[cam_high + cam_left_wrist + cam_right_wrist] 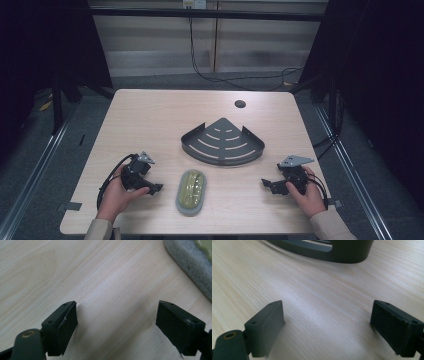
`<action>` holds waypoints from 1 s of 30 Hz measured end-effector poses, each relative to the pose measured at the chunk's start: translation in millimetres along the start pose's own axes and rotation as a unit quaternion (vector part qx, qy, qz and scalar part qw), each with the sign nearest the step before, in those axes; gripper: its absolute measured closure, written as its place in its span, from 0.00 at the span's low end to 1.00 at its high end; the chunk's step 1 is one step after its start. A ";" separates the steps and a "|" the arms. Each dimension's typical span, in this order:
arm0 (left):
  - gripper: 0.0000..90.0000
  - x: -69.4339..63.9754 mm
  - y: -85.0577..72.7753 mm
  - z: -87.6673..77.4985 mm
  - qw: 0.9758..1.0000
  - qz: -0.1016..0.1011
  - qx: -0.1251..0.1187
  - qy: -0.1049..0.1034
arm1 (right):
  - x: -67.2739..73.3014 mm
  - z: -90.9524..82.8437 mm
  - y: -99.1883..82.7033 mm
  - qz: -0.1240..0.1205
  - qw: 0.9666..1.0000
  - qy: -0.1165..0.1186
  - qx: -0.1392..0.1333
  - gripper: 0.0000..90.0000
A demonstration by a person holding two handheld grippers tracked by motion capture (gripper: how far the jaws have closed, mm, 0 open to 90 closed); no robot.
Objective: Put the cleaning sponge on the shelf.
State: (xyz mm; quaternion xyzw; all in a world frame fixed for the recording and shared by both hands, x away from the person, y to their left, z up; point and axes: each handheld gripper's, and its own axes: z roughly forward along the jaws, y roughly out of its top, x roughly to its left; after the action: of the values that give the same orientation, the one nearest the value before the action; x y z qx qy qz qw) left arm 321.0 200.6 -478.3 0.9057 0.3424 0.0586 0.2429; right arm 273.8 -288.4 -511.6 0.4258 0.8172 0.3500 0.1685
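Observation:
A dark grey quarter-round shelf rack (223, 142) with slots lies mid-table. In front of it lies a grey oval sponge-like pad with a yellow-green top (191, 191); its grey edge (190, 262) shows at the upper right of the left gripper view. My left gripper (154, 189) rests low on the table left of the pad, open, nothing between its jaws (116, 322). My right gripper (267, 183) sits right of the pad, open and empty (327, 325), facing the rack's curved wall (332, 253).
The light wood table (150, 125) has a round cable hole (240, 104) at the back. Black cables run on the floor behind. A metal frame and dark curtains flank both sides. A hand holds each gripper near the front edge.

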 end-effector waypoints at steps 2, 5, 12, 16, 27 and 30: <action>0.19 0.3 4.3 -4.7 1.000 -0.011 0.002 -0.002 | 0.0 0.0 0.0 0.000 1.000 0.000 0.000 0.12; 0.19 -2.2 14.6 -12.5 0.999 -0.042 0.009 -0.013 | 0.0 0.0 0.0 0.000 1.000 0.000 0.000 0.12; 0.22 -8.0 29.7 -18.9 0.997 -0.057 0.041 -0.028 | 0.0 0.0 0.0 0.000 1.000 0.000 0.000 0.12; 0.23 -12.4 39.6 -20.1 0.996 -0.064 0.055 -0.034 | 0.0 0.0 0.0 0.000 1.000 0.000 0.000 0.12; 0.26 -28.8 67.4 -20.3 0.994 -0.061 0.080 -0.048 | 0.0 0.1 0.0 0.000 1.000 0.000 0.000 0.12; 0.27 -32.6 74.0 -21.7 0.993 -0.064 0.082 -0.053 | 0.0 0.0 0.0 0.000 1.000 0.000 0.000 0.12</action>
State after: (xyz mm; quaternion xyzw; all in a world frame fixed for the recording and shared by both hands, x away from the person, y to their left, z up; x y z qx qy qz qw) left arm 334.1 140.2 -421.8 0.9008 0.3895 -0.0337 0.1886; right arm 273.9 -288.4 -511.6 0.4258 0.8172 0.3500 0.1687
